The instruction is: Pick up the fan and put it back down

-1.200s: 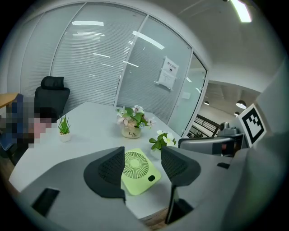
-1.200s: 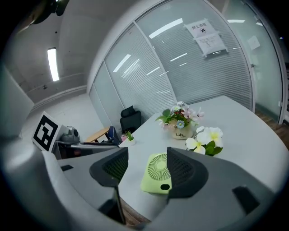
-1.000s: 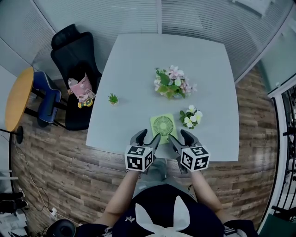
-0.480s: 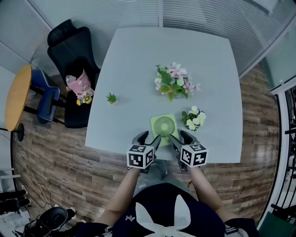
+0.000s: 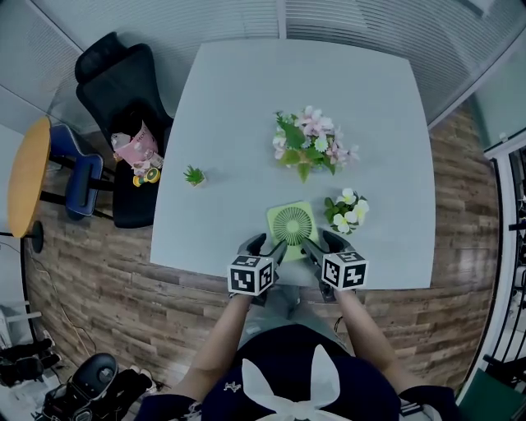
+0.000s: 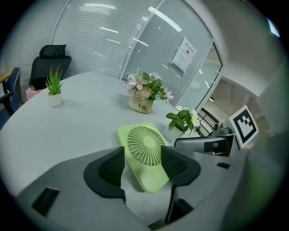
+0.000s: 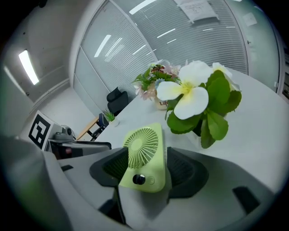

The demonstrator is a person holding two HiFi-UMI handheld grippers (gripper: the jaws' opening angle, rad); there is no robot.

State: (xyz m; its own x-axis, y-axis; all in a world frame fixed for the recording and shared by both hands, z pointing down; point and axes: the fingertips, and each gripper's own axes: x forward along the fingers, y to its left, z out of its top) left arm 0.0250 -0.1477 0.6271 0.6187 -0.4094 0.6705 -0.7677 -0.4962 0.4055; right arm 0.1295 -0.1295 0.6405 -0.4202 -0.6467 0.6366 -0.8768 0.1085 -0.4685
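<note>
A pale grey table (image 5: 246,107) with rounded corners takes up the middle of the room. The floor (image 5: 99,279) is brown wood planking. Beyond the table's far edge run glass walls (image 5: 205,20) covered by fine horizontal blinds, and a sheet of paper (image 6: 184,53) is stuck on one pane. A black office chair (image 5: 111,78) stands beside the table's far left corner. Further left are a blue chair (image 5: 78,168) and a round wooden tabletop (image 5: 29,177). A long ceiling light (image 7: 28,67) glows white.
</note>
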